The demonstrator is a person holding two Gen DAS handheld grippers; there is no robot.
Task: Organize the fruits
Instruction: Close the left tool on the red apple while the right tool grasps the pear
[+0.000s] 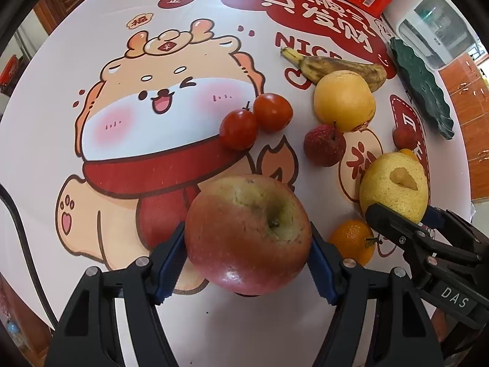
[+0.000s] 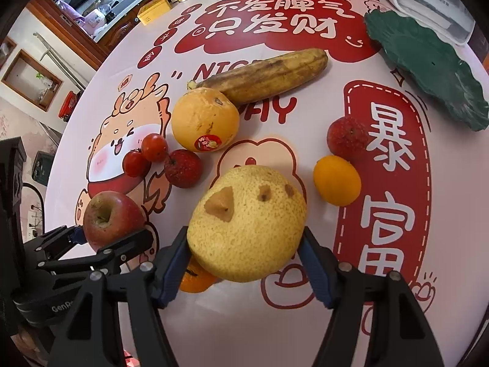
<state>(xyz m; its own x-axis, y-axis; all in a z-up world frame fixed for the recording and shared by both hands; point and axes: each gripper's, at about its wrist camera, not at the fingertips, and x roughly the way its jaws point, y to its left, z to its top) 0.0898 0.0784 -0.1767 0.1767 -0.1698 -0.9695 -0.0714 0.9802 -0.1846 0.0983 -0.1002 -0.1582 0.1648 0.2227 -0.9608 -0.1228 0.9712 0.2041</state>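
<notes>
Left gripper (image 1: pixel 247 263) cam first: clamps the apple (image 1: pixel 241 226) between both blue pads, one on each side, stem dimple facing up. Sits low and center in this view, over the cartoon print on the table (image 1: pixel 45 153). Looks out on two tomatoes (image 1: pixel 253 120) touching each other just beyond the apple. Further right, shows an orange (image 1: pixel 343 101) right up against a spotty banana (image 1: pixel 336 68), plus a small red fruit (image 1: pixel 324 145) near the orange. Catches the right gripper (image 1: pixel 397 223) coming in from the right edge, closed around the pear (image 1: pixel 394 183), with a mandarin (image 1: pixel 351 241) tucked between apple and pear. Has a green plate (image 1: pixel 421 88) at the far right rim of the table, nothing on it.

Right gripper cam next: squeezes the pear (image 2: pixel 247 223) with both pads, brown gouges on top. Hides part of the mandarin (image 2: pixel 195 278) under the pear's left side. Shows a yellow citrus (image 2: pixel 336 180) just right of the pear and another small red fruit beside that. Has the apple (image 2: pixel 111 217) off to the left, pinched by the other gripper. Keeps the plate (image 2: pixel 428 70) top right, well apart from all the fruit.
</notes>
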